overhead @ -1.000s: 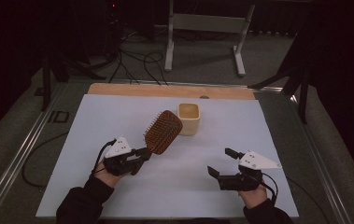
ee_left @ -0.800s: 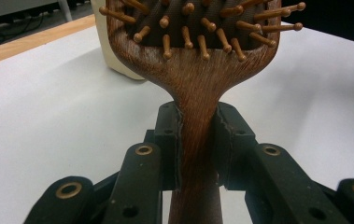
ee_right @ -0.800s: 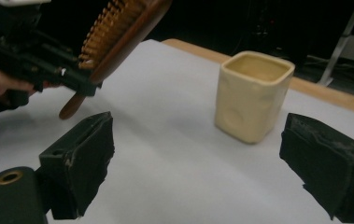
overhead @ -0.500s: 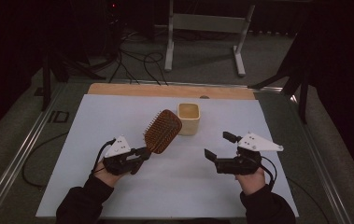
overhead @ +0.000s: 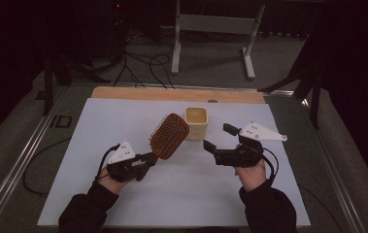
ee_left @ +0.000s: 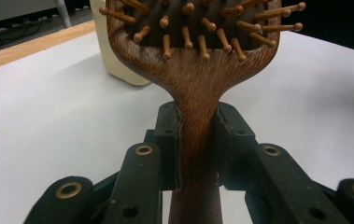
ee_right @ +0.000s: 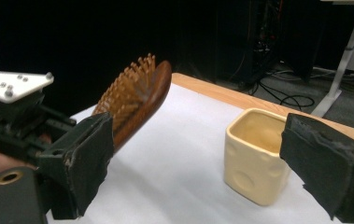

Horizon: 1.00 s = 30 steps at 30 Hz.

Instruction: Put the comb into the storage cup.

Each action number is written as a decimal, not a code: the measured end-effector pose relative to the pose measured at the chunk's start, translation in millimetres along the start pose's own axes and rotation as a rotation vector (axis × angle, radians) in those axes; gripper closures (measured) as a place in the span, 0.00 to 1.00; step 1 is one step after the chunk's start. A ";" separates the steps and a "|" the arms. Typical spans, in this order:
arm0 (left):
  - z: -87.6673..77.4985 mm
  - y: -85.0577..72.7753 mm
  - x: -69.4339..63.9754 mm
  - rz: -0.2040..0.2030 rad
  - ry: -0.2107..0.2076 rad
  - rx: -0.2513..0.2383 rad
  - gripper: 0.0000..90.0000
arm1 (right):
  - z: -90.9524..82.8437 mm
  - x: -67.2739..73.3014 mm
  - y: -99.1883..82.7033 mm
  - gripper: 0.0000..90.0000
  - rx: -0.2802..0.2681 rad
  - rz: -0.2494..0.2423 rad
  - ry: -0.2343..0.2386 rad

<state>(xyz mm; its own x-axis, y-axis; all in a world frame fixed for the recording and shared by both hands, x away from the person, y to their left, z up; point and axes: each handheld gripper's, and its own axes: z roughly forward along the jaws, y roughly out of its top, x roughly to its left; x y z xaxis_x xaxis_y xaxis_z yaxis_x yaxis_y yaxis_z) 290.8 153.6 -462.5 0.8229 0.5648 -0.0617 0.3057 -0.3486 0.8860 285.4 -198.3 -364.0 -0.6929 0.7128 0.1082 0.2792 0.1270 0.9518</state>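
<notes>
Cream square cup [overhead: 195, 122], interior bare

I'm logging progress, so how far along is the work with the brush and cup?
Done: the left gripper is shut on the brush handle and holds it off the table, head tilted up beside the cup. In hand: the right gripper hangs open near the cup, holding nothing. Left, probably: the cup sits empty and the brush has not gone into it.

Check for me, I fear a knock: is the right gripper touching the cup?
Apart. The right gripper view shows the right gripper with open jaws and the cream cup beyond them, white table between.
</notes>
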 end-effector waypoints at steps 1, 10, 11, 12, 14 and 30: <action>0.2 -0.1 -0.2 0.001 0.001 0.000 0.82 | 2.6 -0.1 1.2 0.11 0.003 0.008 0.002; 0.9 0.0 -0.9 0.004 0.006 0.000 0.82 | 24.8 4.9 6.5 0.10 0.033 0.063 -0.079; 0.8 0.0 -0.9 0.003 0.005 -0.001 0.82 | 28.1 6.7 6.4 0.10 0.039 0.063 -0.089; 0.7 -0.1 -0.7 0.003 0.002 -0.004 0.82 | 29.7 7.8 6.1 0.10 0.042 0.068 -0.083; 0.6 0.0 -1.0 0.006 0.008 -0.004 0.82 | 33.6 9.4 4.9 0.10 0.035 0.086 -0.064; 2.9 -0.3 -2.8 0.018 0.007 -0.011 0.82 | 63.7 28.6 4.5 0.09 0.038 0.226 0.070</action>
<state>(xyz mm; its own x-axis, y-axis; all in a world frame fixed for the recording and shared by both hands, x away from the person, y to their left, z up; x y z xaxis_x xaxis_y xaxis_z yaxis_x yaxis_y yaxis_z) 289.8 150.0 -464.0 0.8248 0.5637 -0.0430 0.2858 -0.3501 0.8920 309.1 -133.4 -374.9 -0.6537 0.6770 0.3382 0.4563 -0.0040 0.8898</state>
